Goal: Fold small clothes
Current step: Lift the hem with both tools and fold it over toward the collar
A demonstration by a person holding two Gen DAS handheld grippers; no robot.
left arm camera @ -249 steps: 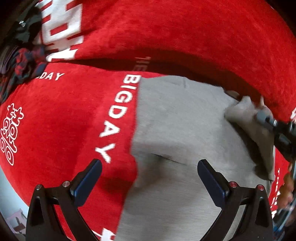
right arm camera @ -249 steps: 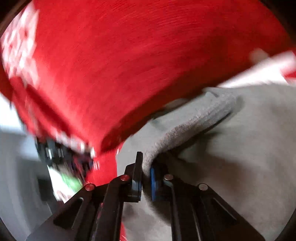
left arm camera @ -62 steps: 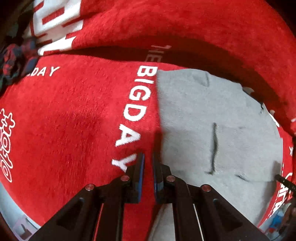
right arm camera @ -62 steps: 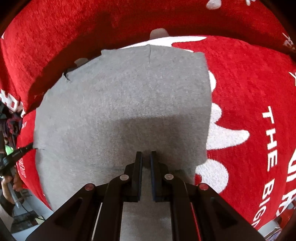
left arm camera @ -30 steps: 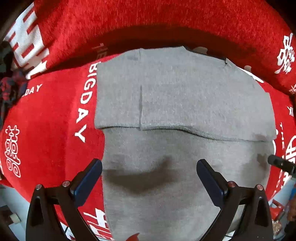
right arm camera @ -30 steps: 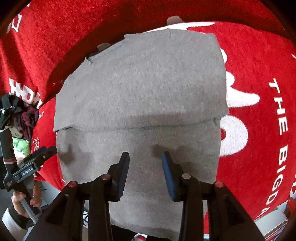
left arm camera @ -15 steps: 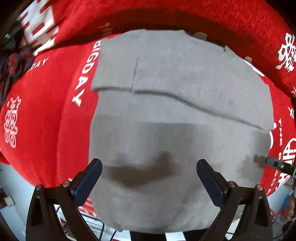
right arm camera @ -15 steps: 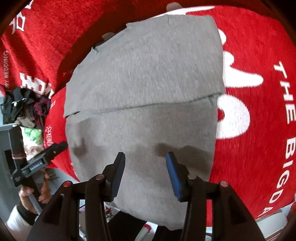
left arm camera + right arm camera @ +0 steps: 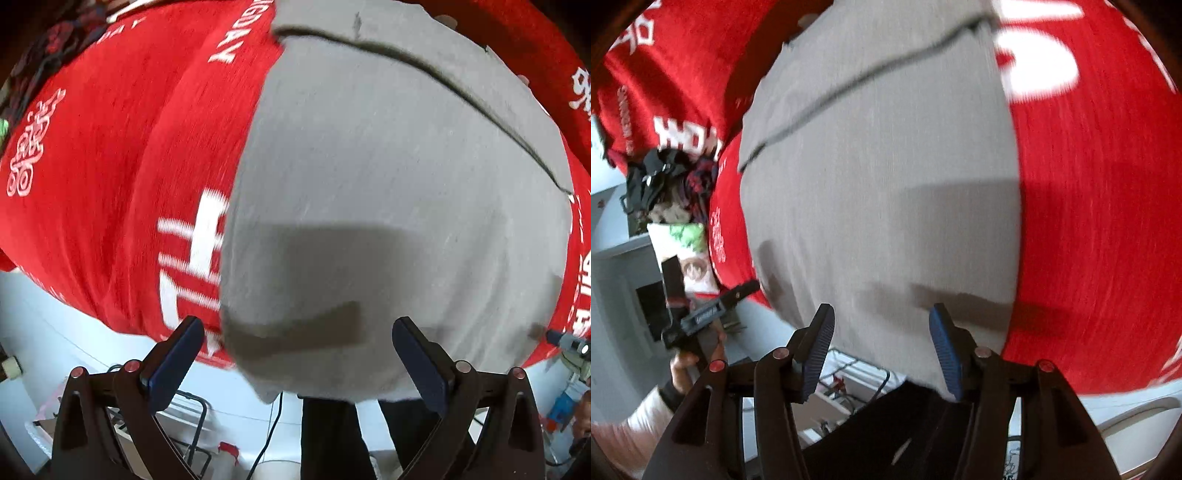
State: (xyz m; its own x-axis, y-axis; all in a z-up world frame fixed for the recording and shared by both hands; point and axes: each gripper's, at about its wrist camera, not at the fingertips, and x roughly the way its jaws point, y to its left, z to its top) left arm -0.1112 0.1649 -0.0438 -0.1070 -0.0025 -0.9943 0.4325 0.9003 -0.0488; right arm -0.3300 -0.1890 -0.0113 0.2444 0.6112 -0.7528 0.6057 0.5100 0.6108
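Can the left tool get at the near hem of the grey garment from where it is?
Probably yes. The left tool is open, its fingers straddle the near corner of the grey garment, and nothing lies between them and the hem.

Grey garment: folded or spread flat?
Folded once: the grey garment shows an upper layer ending at a dark edge across its far part.

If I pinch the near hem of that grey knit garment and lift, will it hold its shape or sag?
The grey knit garment will probably sag: its near edge already droops over the red cloth's edge. It looks thin and light, lying flat with one folded layer. It may drag rather than slide, since the red cloth looks fuzzy.
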